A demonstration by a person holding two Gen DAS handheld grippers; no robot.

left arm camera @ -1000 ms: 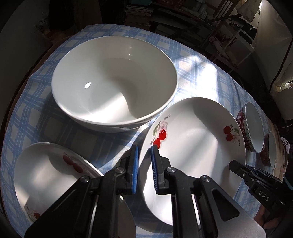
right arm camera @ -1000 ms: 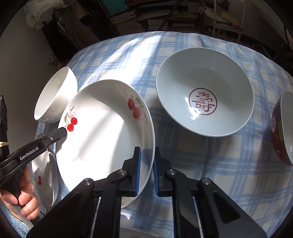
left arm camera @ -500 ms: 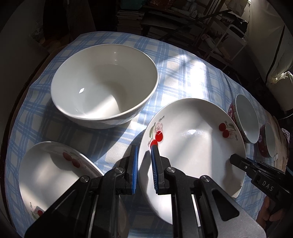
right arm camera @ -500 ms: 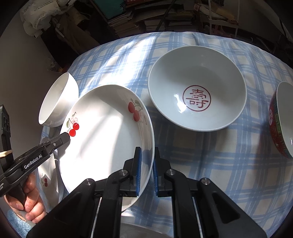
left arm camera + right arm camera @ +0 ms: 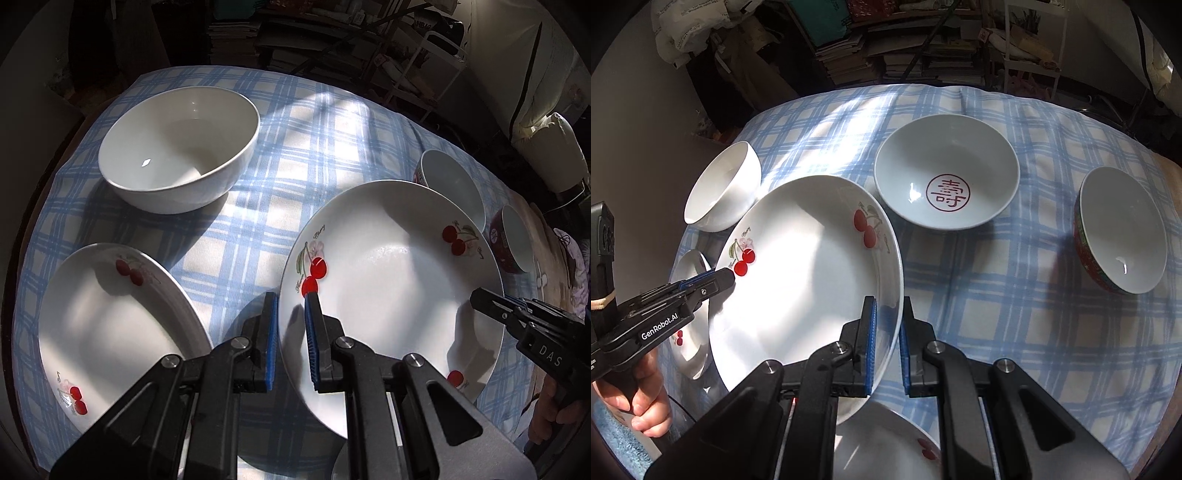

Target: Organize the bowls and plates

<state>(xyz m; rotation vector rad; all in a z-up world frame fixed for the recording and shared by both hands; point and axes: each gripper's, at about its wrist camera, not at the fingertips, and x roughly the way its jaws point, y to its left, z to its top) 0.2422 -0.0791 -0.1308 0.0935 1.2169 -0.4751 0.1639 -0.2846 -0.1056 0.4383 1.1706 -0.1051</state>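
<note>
A white cherry-print plate is held above the table by both grippers. My left gripper is shut on its left rim. My right gripper is shut on its right rim; the plate shows in the right wrist view. A second cherry plate lies on the cloth at the left. A third cherry plate lies below the held one. A large white bowl stands at the back left.
A white bowl with a red character and a red-sided bowl stand on the blue checked tablecloth. Two red-sided bowls show right in the left view. Shelves of clutter stand behind the table.
The held plate has risen off the table with both grippers. The bowls and the other plates look smaller and farther below.
</note>
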